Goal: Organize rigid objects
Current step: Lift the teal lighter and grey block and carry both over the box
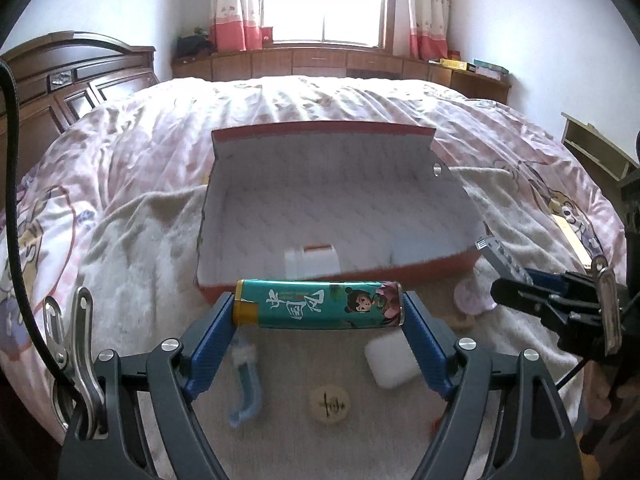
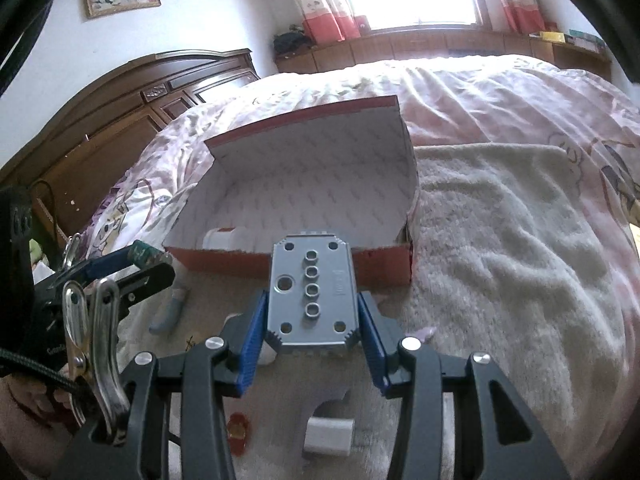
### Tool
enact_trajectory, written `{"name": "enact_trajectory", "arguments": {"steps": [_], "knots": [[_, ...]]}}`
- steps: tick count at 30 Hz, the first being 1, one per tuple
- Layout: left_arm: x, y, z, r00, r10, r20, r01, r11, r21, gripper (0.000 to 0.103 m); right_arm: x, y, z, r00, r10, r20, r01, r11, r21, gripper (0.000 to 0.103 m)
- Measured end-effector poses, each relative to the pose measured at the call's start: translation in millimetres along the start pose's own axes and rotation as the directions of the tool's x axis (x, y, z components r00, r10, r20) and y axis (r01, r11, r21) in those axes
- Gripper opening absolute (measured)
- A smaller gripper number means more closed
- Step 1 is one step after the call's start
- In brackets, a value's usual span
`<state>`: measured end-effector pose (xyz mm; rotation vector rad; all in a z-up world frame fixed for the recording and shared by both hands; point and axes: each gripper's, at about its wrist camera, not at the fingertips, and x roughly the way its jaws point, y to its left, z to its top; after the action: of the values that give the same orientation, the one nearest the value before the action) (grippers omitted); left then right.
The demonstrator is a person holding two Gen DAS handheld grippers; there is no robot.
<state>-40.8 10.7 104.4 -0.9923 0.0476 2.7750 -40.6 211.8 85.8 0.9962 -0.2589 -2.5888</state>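
Note:
An open red cardboard box (image 1: 420, 270) with a white patterned lining lies on the bed, its lid folded back. My left gripper (image 1: 318, 306) is shut on a teal lighter (image 1: 318, 304) with a cartoon figure, held crosswise just in front of the box's near wall. My right gripper (image 2: 312, 316) is shut on a flat grey metal plate (image 2: 310, 300) with several holes, also held before the box (image 2: 380, 262). From the left wrist view the right gripper (image 1: 516, 280) shows at the right edge with the plate (image 1: 500, 254). A white and red item (image 1: 316, 260) lies inside the box.
On the pale towel (image 2: 500, 240) below the grippers lie a white case (image 1: 390, 362), a blue-handled tool (image 1: 246, 392), a round token (image 1: 330, 404), a pink disc (image 1: 472, 298) and a red seal (image 2: 238, 432). A wooden headboard (image 1: 60, 88) stands left.

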Motion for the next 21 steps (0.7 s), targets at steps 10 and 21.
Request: {"name": "enact_trajectory", "arguments": {"steps": [10,21], "knots": [[26,4,30,1.0,0.017,0.002,-0.017,1.0,0.014,0.082,24,4,32,1.0,-0.02,-0.001,0.02,0.999,-0.035,0.047],[60,2,54,0.999,0.034,-0.013,-0.033,0.999,0.027,0.082,55,-2,58,0.999,-0.041,-0.025,0.041,0.999,-0.025,0.047]]}}
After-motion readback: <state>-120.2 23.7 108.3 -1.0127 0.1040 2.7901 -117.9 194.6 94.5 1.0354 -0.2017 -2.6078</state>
